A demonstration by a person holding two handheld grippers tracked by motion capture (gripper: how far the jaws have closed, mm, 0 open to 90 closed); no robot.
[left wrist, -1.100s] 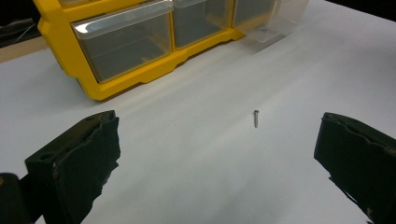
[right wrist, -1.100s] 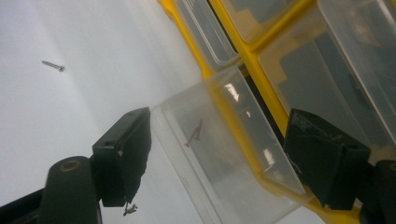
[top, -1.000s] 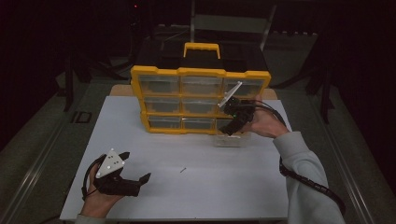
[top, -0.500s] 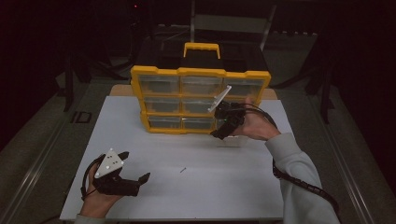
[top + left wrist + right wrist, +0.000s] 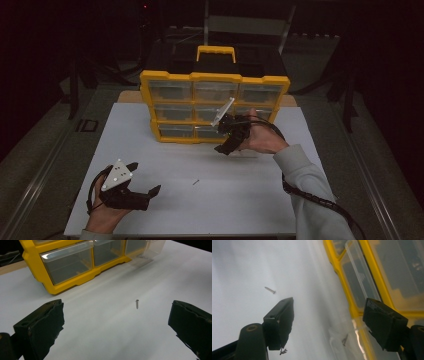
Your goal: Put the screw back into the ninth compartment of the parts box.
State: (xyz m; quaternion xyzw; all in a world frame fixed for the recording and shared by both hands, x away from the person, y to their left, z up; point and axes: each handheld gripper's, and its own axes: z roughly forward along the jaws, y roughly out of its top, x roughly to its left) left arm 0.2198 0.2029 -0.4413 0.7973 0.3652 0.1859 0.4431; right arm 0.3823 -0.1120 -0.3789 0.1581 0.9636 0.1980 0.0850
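Left gripper view: screw [image 5: 137, 304] lying on bench [image 5: 105, 335], ahead between spread jaws, untouched; right gripper [image 5: 227, 142] hovering near yellow organizer [image 5: 215, 80], jaws spread.

The room is dark around the white table [image 5: 165, 150], which alone is lit, from above, and evenly. The yellow organizer [image 5: 215, 107] throws a soft shadow on the sheet just in front of it. In the left gripper view the picture is sharp, with faint glare on the organizer's clear drawer fronts. The right gripper view is hazy and smeared beside the organizer, its near jaws soft.
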